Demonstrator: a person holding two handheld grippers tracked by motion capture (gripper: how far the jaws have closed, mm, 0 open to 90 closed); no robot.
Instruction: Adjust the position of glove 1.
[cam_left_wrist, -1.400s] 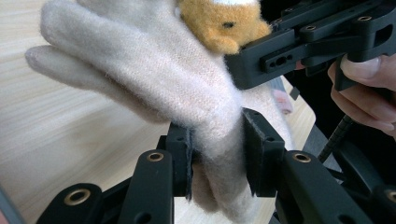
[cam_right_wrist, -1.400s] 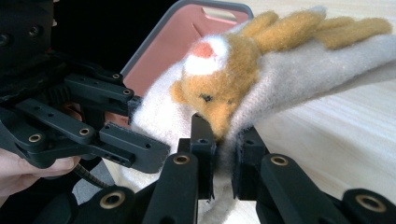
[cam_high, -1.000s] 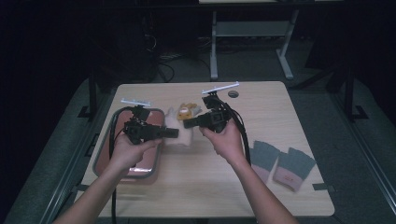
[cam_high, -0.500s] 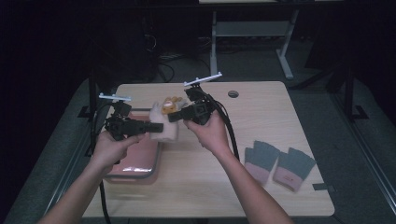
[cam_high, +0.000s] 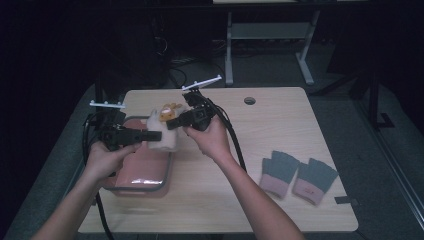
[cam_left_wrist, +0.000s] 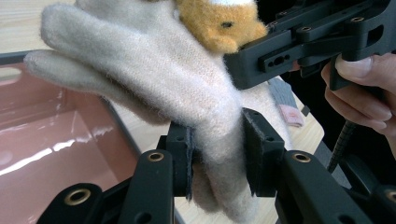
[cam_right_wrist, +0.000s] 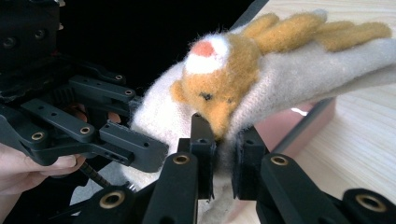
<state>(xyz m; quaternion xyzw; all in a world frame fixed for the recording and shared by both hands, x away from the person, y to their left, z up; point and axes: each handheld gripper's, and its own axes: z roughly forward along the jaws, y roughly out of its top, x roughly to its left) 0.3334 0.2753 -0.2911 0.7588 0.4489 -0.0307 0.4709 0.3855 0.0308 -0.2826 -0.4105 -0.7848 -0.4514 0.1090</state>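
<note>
A cream woolly glove (cam_high: 162, 135) with an orange plush animal (cam_high: 168, 110) on it hangs in the air over the right rim of a pink tray (cam_high: 131, 175). My left gripper (cam_high: 156, 135) is shut on the glove (cam_left_wrist: 177, 88) near its cuff. My right gripper (cam_high: 170, 123) is shut on the same glove (cam_right_wrist: 289, 84) just under the animal's head (cam_right_wrist: 219, 79). The two grippers face each other, left one coming from the left, right one from the right. In the left gripper view the animal (cam_left_wrist: 219, 21) sits at the top.
The pink tray (cam_left_wrist: 51, 135) with a grey rim lies at the table's left. A pair of grey gloves with pink cuffs (cam_high: 297, 176) lies at the front right of the wooden table (cam_high: 280, 125). A round cable hole (cam_high: 249, 100) is near the far edge.
Both grippers moved left and slightly toward the far side with the cream glove, from the table's middle to above the tray's right rim.
</note>
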